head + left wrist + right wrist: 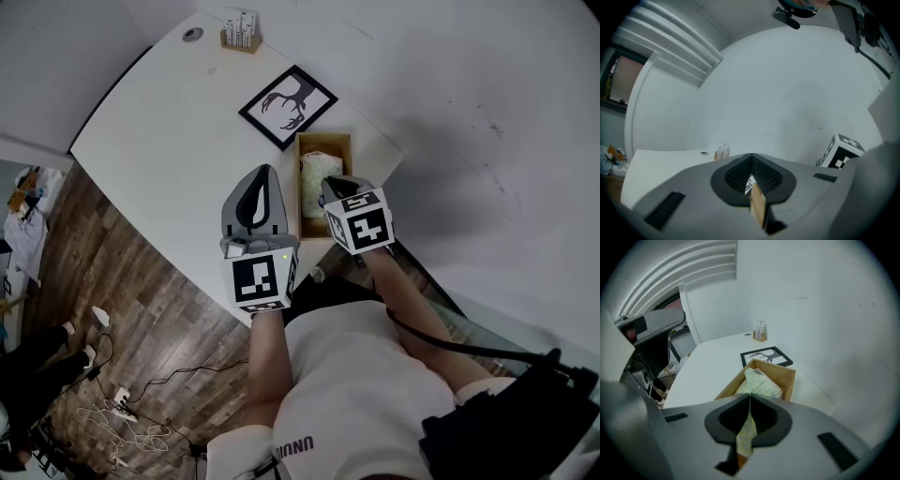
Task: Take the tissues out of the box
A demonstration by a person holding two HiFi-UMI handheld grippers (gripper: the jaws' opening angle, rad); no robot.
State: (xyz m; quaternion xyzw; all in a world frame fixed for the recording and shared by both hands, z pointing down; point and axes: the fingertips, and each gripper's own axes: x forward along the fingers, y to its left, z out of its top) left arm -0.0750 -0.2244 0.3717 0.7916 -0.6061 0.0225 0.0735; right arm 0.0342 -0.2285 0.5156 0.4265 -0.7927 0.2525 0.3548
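An open wooden box [325, 142] stands on the white table [178, 141], with a pale patterned tissue pack [317, 169] inside it. My right gripper [331, 184] hangs over the box's near half, shut on a strip of tissue [746, 432] that runs up from the pack [759, 383] in the box [787, 376]. My left gripper [264, 172] lies nearly level beside the box's left wall. In the left gripper view its jaws are shut on a thin wooden edge [758, 206], seemingly the box's wall.
A black-framed antler picture [288, 106] lies just beyond the box. A small holder of sticks [241, 36] and a round cable hole [192, 34] sit at the table's far end. A white wall runs along the right. Cables [122, 403] lie on the wood floor at left.
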